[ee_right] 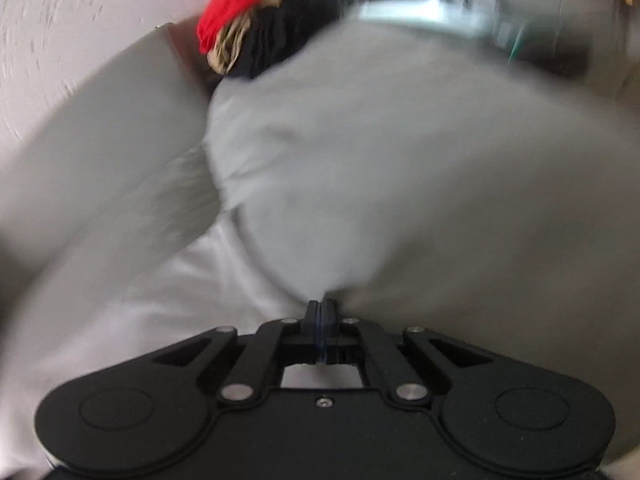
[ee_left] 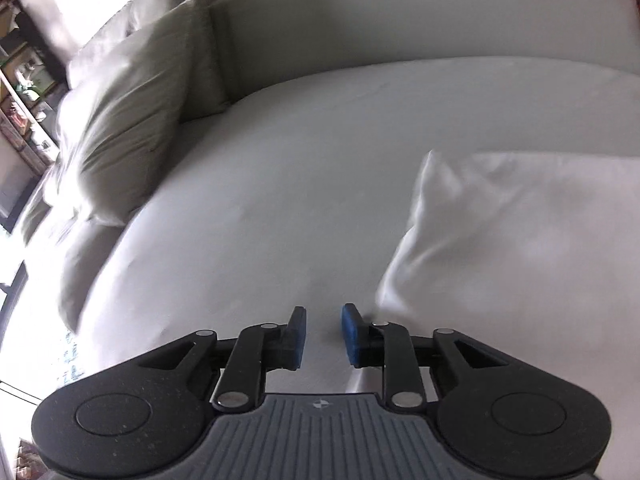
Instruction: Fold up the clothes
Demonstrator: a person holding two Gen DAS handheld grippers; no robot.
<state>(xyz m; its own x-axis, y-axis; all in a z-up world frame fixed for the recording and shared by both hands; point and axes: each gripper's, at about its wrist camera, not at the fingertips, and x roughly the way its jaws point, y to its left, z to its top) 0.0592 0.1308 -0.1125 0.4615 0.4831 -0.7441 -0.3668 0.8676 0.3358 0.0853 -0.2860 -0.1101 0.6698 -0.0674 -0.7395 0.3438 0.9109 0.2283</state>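
Observation:
A white garment (ee_left: 512, 232) lies on the grey sofa seat (ee_left: 280, 184) at the right of the left wrist view. My left gripper (ee_left: 323, 334) is open and empty, just left of the garment's near corner. In the blurred right wrist view my right gripper (ee_right: 321, 308) is shut on a pinch of cloth where the white garment (ee_right: 168, 304) meets a grey fabric surface (ee_right: 400, 168). I cannot tell for certain which of the two it holds; it looks like the white garment's edge.
Grey cushions (ee_left: 132, 120) lean at the sofa's left end, with shelves (ee_left: 20, 92) beyond. A pile of red, tan and black clothes (ee_right: 260, 20) sits on the sofa back. A textured white wall (ee_right: 60, 40) is at left.

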